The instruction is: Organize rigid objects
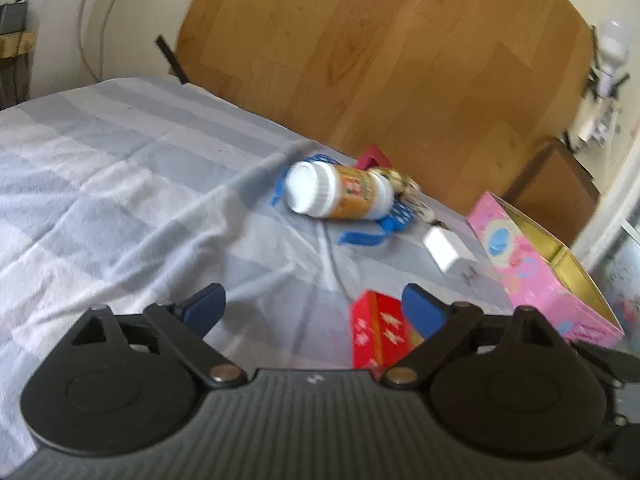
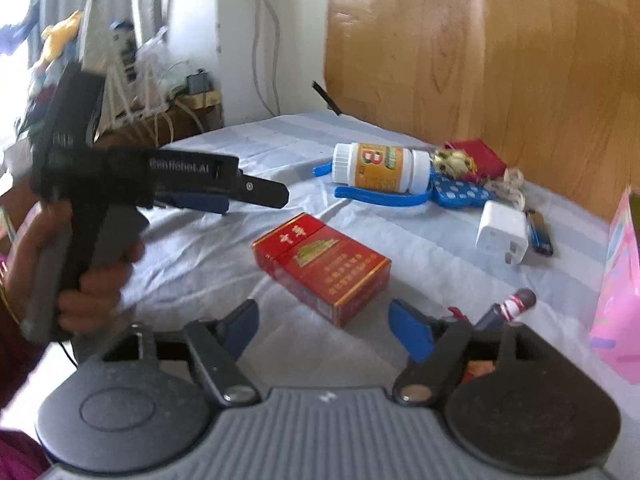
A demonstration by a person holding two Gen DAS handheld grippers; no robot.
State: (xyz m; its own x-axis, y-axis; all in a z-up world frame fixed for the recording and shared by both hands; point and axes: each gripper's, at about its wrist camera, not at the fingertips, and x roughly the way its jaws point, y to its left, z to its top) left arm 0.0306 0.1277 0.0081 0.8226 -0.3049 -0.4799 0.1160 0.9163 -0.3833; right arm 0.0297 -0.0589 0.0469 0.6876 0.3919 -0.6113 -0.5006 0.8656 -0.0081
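Observation:
A red cigarette box (image 2: 324, 266) lies on the checked bed sheet (image 2: 224, 248), just ahead of my open, empty right gripper (image 2: 324, 320). In the left wrist view the box (image 1: 380, 330) sits close by the right finger of my open, empty left gripper (image 1: 314, 306), which also shows in the right wrist view (image 2: 240, 194), held above the sheet to the box's left. Farther back lie a white pill bottle (image 2: 380, 168) on its side, a blue perforated holder (image 2: 452, 194), a white charger plug (image 2: 502, 234) and a dark blue lighter (image 2: 540, 234). The pink tin box (image 1: 548, 268) stands open at the right.
A wooden headboard (image 2: 500, 52) runs behind the bed. A dark red pouch (image 2: 482, 158) and a small trinket (image 2: 452, 160) lie near the bottle. A dark pen-like object with red and white bands (image 2: 508, 308) lies by my right finger. A cluttered side table (image 2: 160, 120) stands at the left.

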